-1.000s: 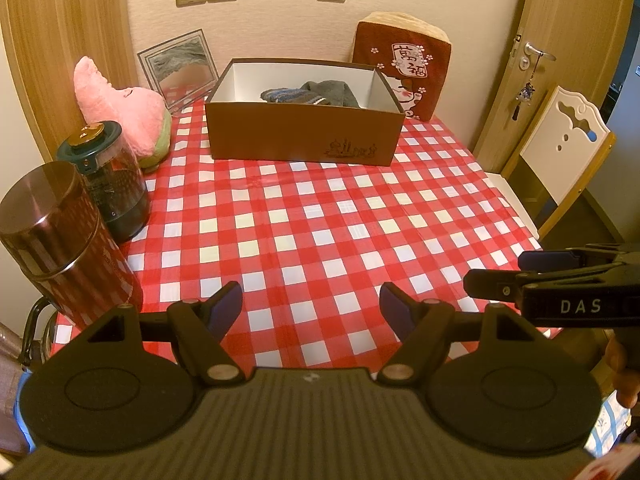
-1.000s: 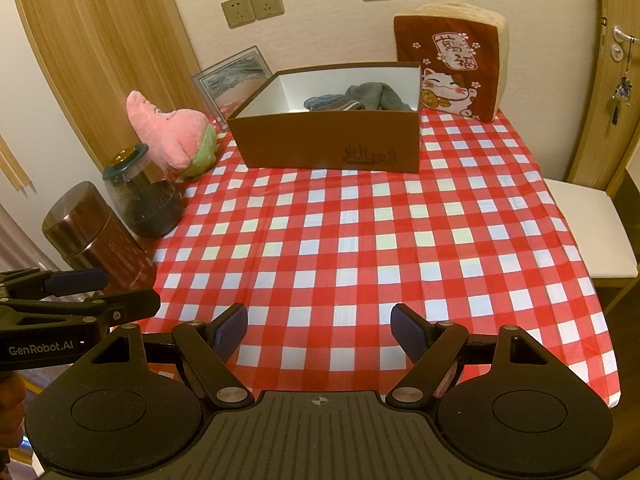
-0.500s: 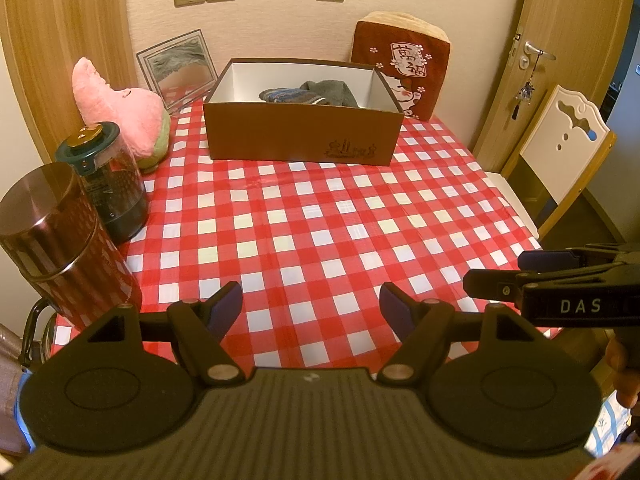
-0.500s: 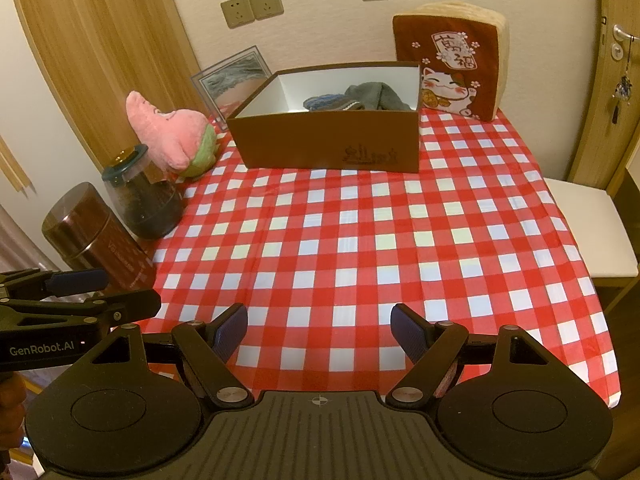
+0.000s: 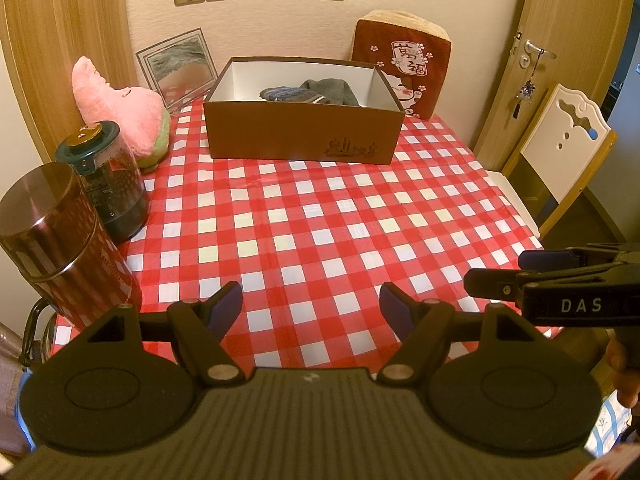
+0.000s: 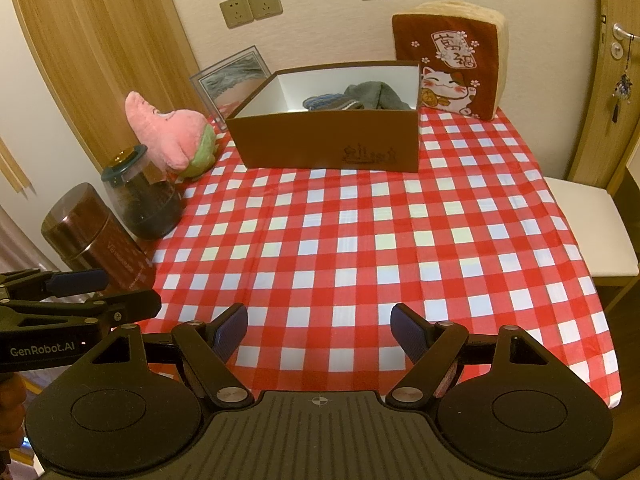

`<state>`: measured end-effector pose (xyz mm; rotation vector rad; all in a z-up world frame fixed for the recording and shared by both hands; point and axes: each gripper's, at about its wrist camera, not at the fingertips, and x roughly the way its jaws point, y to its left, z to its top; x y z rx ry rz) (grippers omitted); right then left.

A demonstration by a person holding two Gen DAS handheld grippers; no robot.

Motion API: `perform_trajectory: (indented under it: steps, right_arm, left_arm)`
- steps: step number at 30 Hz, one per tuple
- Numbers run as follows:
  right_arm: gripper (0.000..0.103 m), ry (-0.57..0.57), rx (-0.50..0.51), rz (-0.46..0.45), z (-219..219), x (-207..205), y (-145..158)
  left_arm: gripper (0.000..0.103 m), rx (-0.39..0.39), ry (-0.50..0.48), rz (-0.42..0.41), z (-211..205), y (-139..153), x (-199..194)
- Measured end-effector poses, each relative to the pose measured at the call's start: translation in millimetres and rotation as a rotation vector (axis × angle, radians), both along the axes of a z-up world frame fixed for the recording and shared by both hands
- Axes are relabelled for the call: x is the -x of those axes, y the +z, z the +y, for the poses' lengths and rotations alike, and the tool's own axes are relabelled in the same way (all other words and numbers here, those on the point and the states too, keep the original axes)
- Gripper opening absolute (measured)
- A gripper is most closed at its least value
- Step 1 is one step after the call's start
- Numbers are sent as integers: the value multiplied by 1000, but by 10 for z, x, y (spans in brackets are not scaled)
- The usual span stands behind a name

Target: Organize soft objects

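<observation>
1. The left gripper point(image 5: 311, 307) is held at 6 o'clock in its own view, tilted downward, jaws spread wide with nothing between them.
2. The right gripper point(image 6: 319, 328) is held likewise, jaws wide apart and empty.
3. In the left view, the right gripper is seen side-on at 3 o'clock, with part of a hand point(image 5: 624, 368) beneath it.
4. In the right view, the left gripper is seen at 9 o'clock.
</observation>
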<state>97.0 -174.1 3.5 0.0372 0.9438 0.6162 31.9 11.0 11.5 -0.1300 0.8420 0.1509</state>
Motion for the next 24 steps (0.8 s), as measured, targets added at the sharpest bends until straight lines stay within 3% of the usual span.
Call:
perform_trajectory:
  steps: [24]
  right_arm:
    - [78, -1, 0, 2, 0, -13, -6]
  left_arm:
    - [74, 0, -2, 0, 7, -16, -29]
